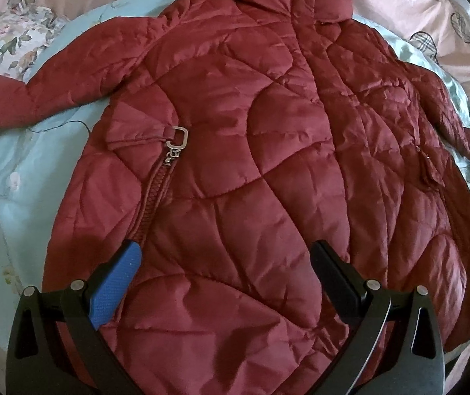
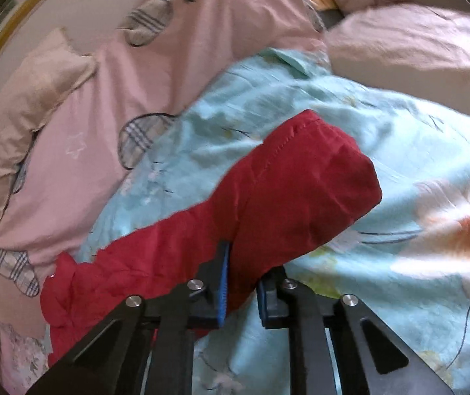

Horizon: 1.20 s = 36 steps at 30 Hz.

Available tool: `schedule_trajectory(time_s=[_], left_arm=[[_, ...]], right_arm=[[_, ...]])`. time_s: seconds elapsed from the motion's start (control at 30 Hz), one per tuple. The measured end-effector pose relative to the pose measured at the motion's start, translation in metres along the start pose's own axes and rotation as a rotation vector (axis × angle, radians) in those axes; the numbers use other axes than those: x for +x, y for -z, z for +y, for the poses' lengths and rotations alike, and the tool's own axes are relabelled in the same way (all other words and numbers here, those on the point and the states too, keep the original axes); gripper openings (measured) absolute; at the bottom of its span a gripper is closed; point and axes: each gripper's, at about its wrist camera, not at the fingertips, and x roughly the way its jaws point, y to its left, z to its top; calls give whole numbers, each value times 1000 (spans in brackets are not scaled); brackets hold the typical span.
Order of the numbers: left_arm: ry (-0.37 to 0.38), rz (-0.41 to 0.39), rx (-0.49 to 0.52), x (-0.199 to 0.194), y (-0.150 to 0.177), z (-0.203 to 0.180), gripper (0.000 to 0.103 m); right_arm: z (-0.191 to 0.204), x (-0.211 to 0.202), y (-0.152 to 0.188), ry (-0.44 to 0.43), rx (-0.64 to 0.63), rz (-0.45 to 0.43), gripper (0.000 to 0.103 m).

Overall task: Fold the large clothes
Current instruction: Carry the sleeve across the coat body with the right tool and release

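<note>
Garment: dark red quilted jacket (image 1: 235, 151), spread flat on the bed, front side up, collar at the far end from the left claw.
Left claw (image 1: 225, 263): jaws wide apart, nothing between the pads, poised over the jacket's lower front.
Zip pull (image 1: 177, 144): metal, ahead of the left claw and toward its blue-padded finger (image 1: 116, 286).
Right claw (image 2: 241, 283): jaws drawn in, clamped on the red sleeve (image 2: 284, 191) near the cuff.
Cuff: sticks out beyond the right claw's tips, above the bedding.
Bedding: light blue floral quilt (image 2: 350, 125) beneath the sleeve; pink pillows (image 2: 103, 82) further beyond the right claw.
</note>
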Motion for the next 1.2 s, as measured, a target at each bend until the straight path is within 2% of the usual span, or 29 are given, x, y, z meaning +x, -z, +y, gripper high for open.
schedule_trajectory(time_s=[0.17, 0.3, 0.47, 0.67, 0.83, 1.07, 1.2], left_arm=[[14, -9, 1, -3, 1, 1, 103], [22, -20, -11, -6, 1, 5, 103], [27, -36, -27, -12, 1, 15, 103], [32, -51, -59, -15, 3, 29, 103], [62, -55, -97, -13, 2, 43, 103], [143, -55, -135, -9, -2, 55, 103], [201, -68, -152, -8, -11, 65, 103]], right_arm=[[60, -11, 2, -69, -155, -11, 9], [121, -16, 17, -178, -281, 17, 8], [191, -4, 55, -297, -389, 107, 7], [254, 16, 106, -385, -456, 209, 7], [288, 28, 150, -416, -521, 290, 7], [332, 57, 213, -424, -605, 406, 7], [348, 70, 240, -430, -652, 445, 7]])
